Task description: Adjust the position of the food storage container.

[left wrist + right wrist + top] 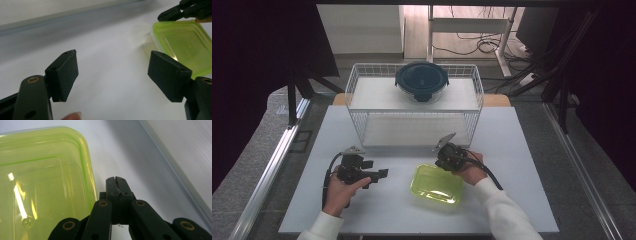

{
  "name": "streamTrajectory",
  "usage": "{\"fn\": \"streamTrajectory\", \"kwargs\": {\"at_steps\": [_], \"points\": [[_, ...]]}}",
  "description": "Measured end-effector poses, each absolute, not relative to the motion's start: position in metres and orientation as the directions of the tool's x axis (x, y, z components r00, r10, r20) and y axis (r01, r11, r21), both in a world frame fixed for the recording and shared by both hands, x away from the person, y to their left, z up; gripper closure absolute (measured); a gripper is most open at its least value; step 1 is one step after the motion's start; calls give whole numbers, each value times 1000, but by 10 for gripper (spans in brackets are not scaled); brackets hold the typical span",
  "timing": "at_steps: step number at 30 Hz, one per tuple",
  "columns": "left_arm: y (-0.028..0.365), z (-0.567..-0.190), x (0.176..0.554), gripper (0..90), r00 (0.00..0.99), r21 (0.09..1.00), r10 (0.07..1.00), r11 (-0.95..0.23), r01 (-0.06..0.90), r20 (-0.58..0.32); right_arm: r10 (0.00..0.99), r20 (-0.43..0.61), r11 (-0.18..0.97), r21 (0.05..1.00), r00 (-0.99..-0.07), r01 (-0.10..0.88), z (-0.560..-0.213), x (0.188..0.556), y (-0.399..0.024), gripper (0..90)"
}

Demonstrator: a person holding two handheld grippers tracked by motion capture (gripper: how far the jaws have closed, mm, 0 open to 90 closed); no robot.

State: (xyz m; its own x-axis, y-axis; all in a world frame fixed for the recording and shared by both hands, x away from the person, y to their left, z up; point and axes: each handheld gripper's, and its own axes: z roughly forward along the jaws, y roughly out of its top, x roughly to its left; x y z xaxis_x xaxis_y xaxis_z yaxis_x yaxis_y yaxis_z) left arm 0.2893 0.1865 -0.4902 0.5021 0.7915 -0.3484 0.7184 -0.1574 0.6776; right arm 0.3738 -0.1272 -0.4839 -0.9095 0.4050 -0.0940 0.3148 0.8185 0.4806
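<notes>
A translucent yellow-green rectangular box (437, 184) with its lid on lies flat on the white table, right of centre near the front. My right gripper (439, 162) is at the box's far edge, jaws shut with nothing between them. In the right gripper view its closed tips (115, 180) rest just beside the box's rounded corner (45, 182), over bare table. My left gripper (378, 170) stays left of the box, pointing at it. Its jaws stand wide open and empty (112, 68), with the box (185, 45) beyond the right pad (170, 75).
A white wire rack (362, 100) stands across the back of the table. A round clear container with a dark blue lid (421, 80) sits on its upper shelf. The table's white top (362, 210) lies bare near the front edge.
</notes>
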Motion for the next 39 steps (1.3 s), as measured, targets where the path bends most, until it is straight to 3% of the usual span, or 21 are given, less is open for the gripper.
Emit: {"fn": "streamTrajectory", "kwargs": {"at_steps": [5, 11, 17, 21, 26, 39], "points": [[188, -489, 289, 237, 500, 679, 793, -153, 718, -349, 418, -133, 809, 505, -899, 301, -475, 365, -130, 889], [186, -489, 287, 238, 498, 678, 794, -153, 718, -348, 591, -131, 673, 624, -796, 397, -452, 346, -180, 889], [181, -492, 286, 237, 501, 668, 797, -172, 724, -337, 724, -39, 525, 679, -689, 513, -457, 321, -232, 889], [181, -493, 286, 237, 496, 668, 801, -168, 725, -336, 765, -7, 498, 641, -644, 584, -472, 316, -254, 889], [181, -494, 287, 237, 497, 664, 800, -173, 727, -336, 776, 60, 491, 567, -627, 662, -487, 320, -252, 888], [179, -495, 286, 236, 498, 664, 801, -177, 727, -332, 745, 10, 577, 493, -667, 651, -495, 315, -219, 889]]}}
